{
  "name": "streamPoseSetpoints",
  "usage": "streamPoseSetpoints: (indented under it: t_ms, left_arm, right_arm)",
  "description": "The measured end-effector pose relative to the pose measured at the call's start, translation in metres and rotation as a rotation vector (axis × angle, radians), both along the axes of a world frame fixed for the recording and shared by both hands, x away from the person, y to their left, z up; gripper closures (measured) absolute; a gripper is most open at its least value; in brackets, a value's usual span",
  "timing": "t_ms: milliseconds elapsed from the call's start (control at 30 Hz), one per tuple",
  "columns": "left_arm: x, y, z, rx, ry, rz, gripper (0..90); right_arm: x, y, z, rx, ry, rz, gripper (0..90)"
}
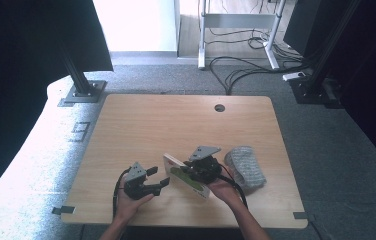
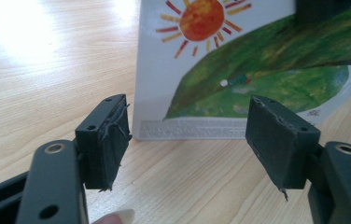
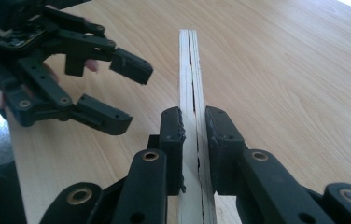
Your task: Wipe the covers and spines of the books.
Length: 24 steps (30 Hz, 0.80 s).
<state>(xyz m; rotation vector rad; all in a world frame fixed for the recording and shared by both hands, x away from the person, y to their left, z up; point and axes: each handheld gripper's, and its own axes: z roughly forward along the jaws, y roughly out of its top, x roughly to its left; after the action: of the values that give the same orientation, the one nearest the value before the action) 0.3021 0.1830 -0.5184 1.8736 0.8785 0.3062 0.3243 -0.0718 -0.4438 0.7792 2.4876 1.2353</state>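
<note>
A thin board book (image 1: 182,175) stands on its edge on the wooden table (image 1: 176,125), near the front. Its cover shows an orange sun and a green leaf (image 2: 239,56). My right gripper (image 3: 193,135) is shut on the book (image 3: 190,70), one pad on each side of its stacked pages, and holds it upright (image 1: 192,172). My left gripper (image 1: 159,176) is just left of the book and stands open. Its jaws (image 2: 187,140) point at the cover with nothing between them, and a fingertip of the hand shows below. In the right gripper view the left gripper (image 3: 127,93) hovers beside the book, apart from it.
A grey knitted cloth (image 1: 245,166) lies on the table to the right of my right hand. A cable hole (image 1: 219,107) sits near the table's far edge. Beyond the table are metal stand bases (image 1: 81,92) and cables on the floor (image 1: 246,70).
</note>
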Motion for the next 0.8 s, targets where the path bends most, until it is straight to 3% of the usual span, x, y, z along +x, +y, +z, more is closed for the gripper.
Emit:
streamPoseSetpoints:
  t_ms: [533, 800]
  left_arm:
    - [0.003, 0.004, 0.004, -0.018, -0.037, -0.064, 24.2]
    - [0.009, 0.001, 0.007, -0.022, -0.047, -0.110, 21.3]
  right_arm:
    - [-0.012, 0.009, -0.001, -0.002, -0.033, 0.172, 76.6]
    - [-0.010, 0.008, -0.002, 0.005, -0.030, 0.192, 76.4]
